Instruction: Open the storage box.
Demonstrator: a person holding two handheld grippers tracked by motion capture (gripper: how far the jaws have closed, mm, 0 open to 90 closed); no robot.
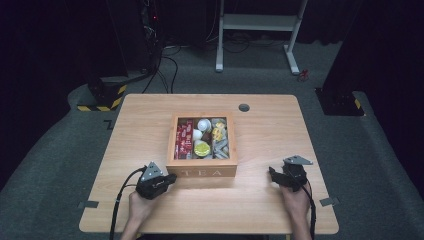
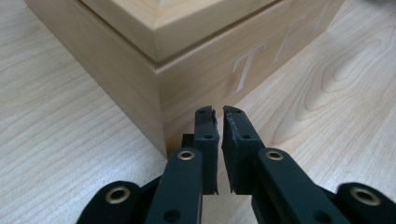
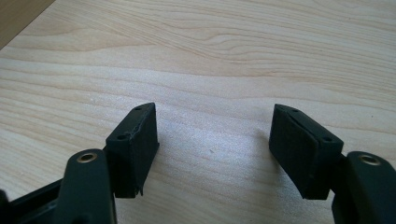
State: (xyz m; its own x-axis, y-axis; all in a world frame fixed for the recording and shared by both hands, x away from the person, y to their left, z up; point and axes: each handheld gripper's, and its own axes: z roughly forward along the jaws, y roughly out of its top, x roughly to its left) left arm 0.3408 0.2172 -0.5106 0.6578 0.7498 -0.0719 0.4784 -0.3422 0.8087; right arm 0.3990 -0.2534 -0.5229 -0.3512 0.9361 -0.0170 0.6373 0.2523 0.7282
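High view has the wooden tea box point(image 1: 201, 167) sitting mid-table, lid off or open so you can see the contents: red sachets point(image 1: 184, 138) in the left compartment, a couple of white creamer cups point(image 1: 202, 126) and a yellow-lidded pot point(image 1: 202, 148) in the middle, yellowish and grey packets point(image 1: 219, 137) on the right. "TEA" is lettered on the front wall facing the person.

Handling-wise, my guess is it's stiff and fairly solid, smooth finished wood, so probably a bit slick for rubber pads. Walls look thick, and the loose stuff inside will slide around if it gets tipped. I'd say the best bite is pinching over the top edge of a side wall, or just pushing flat against a face, rather than trying to span the whole thing.

Left gripper point(image 1: 170, 179) is right at the box's front-left corner. From the left gripper view the corner edge point(image 2: 159, 100) is just past the tips, near but I can't tell if it's touching. Left gripper point(image 2: 218, 114) has its jaws nearly together with only a thin slit between them and nothing in there.

Right gripper point(image 1: 273, 176) sits well off to the right of the box, resting low over the bare table point(image 1: 265, 130). In the right gripper view the right gripper point(image 3: 215, 128) has its jaws spread wide, empty, just table wood point(image 3: 224, 60) between them.
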